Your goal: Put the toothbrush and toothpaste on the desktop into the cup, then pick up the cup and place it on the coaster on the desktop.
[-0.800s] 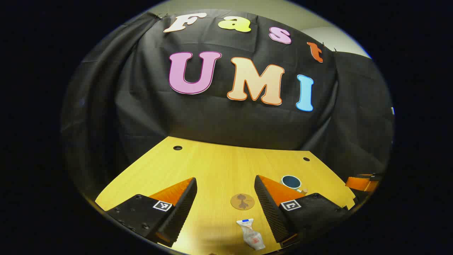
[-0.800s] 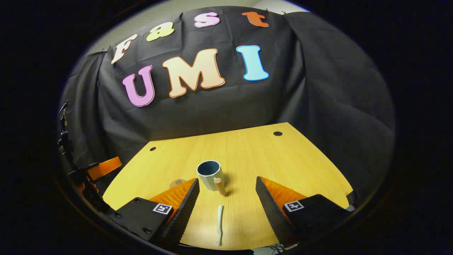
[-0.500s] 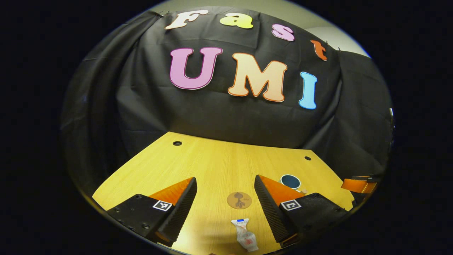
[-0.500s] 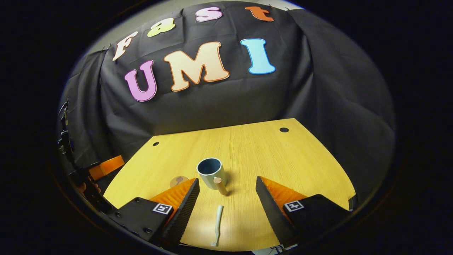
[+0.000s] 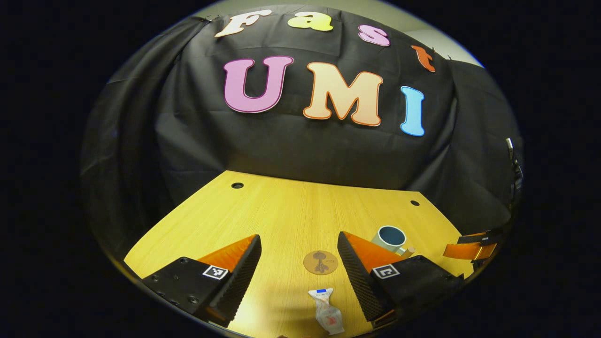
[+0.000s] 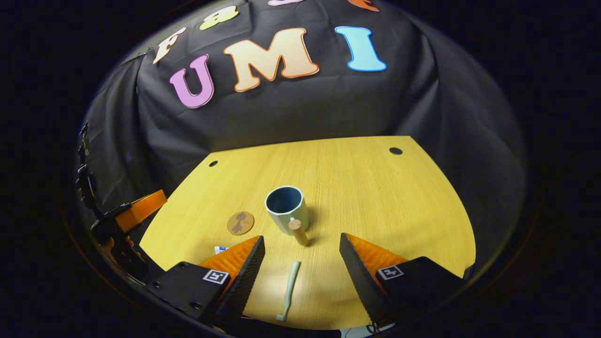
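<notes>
Toothpaste (image 5: 326, 314) lies on the table (image 5: 281, 211) between the left gripper (image 5: 299, 274)'s wide-open, empty fingers; toothbrush (image 6: 288, 290) between the right gripper (image 6: 302, 277)'s, equally spread and empty.

Right gripper (image 6: 300, 267) above desk (image 6: 375, 197), fingers spread wide, nothing between them. Toothbrush (image 6: 288, 290) flat on desk between fingers. Cup (image 6: 286, 209) upright beyond it, wooden handle toward camera. Coaster (image 6: 240, 222) left of cup, apart. Toothpaste (image 6: 219, 249) corner beside left finger. Left gripper (image 6: 134, 213) at far left edge.
</notes>
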The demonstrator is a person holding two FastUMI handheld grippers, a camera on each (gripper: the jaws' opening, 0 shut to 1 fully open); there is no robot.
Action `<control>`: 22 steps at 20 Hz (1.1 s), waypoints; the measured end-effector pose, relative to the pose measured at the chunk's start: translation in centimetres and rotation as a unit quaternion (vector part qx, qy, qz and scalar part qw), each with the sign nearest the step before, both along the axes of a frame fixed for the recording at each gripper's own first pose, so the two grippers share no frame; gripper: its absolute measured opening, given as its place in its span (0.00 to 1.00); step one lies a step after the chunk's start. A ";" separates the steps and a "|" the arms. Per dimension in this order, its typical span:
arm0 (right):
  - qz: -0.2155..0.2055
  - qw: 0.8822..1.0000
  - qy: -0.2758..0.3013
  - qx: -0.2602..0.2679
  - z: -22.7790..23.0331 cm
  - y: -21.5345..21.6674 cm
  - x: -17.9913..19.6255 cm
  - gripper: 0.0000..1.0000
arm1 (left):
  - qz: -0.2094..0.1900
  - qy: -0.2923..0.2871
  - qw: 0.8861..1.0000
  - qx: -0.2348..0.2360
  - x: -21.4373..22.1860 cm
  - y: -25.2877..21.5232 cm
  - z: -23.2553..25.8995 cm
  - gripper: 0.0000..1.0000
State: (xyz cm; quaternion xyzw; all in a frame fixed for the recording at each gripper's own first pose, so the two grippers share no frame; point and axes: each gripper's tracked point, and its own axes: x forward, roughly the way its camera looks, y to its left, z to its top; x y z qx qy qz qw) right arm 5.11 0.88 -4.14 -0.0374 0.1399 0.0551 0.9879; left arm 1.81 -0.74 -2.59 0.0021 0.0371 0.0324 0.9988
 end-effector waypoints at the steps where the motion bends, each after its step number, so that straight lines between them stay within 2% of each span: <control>1: -0.004 1.000 0.013 -0.006 -0.4 0.0 0.3 0.99 | 0.005 0.006 1.000 -0.002 -0.1 0.4 -0.5 0.95; 2: -0.003 1.000 0.027 -0.009 -1.0 0.2 0.4 0.94 | 0.012 0.009 1.000 -0.004 -0.3 0.8 -0.8 0.95; 5: -0.001 0.997 0.078 -0.018 -3.3 1.1 0.8 0.99 | 0.021 0.018 1.000 -0.013 -0.9 1.6 -1.9 0.95; 6: -0.001 0.995 0.097 -0.026 -4.2 1.2 1.0 0.94 | 0.021 0.022 0.999 -0.015 -1.2 1.8 -2.4 0.95; 7: -0.001 0.993 0.116 -0.035 -5.1 1.5 1.3 0.94 | 0.026 0.025 0.999 -0.015 -1.5 2.1 -2.6 0.95; 8: -0.002 0.990 0.136 -0.044 -6.1 1.6 1.3 0.99 | 0.033 0.030 0.999 -0.012 -1.7 2.7 -3.0 0.96; 9: -0.003 0.986 0.156 -0.051 -7.0 1.6 1.4 0.94 | 0.040 0.034 0.999 -0.010 -2.0 3.2 -3.3 0.96; 11: -0.009 0.979 0.194 -0.058 -8.6 2.0 1.8 0.94 | 0.053 0.041 0.998 -0.010 -2.4 4.0 -4.0 0.95; 12: -0.010 0.976 0.209 -0.058 -9.4 2.2 1.9 0.99 | 0.058 0.045 0.997 -0.012 -2.6 4.5 -4.2 0.95; 15: -0.022 0.965 0.248 -0.078 -10.9 1.6 2.4 0.99 | 0.074 0.055 0.996 -0.016 -2.8 5.8 -5.0 0.95; 17: -0.033 0.958 0.271 -0.091 -12.2 1.2 2.9 0.94 | 0.089 0.065 0.994 -0.017 -3.0 6.9 -5.6 0.95; 18: -0.037 0.954 0.282 -0.092 -12.7 1.1 3.1 0.98 | 0.095 0.070 0.993 -0.018 -2.9 7.2 -5.8 0.95; 19: -0.044 0.951 0.292 -0.093 -13.2 0.9 3.4 0.92 | 0.101 0.075 0.992 -0.019 -2.9 7.6 -6.0 0.96; 20: -0.048 0.948 0.301 -0.092 -13.4 0.8 3.7 0.97 | 0.107 0.077 0.991 -0.018 -2.9 7.9 -6.0 0.96; 22: -0.049 0.943 0.316 -0.091 -14.1 0.8 4.1 0.89 | 0.116 0.081 0.990 -0.021 -2.8 8.4 -6.3 0.95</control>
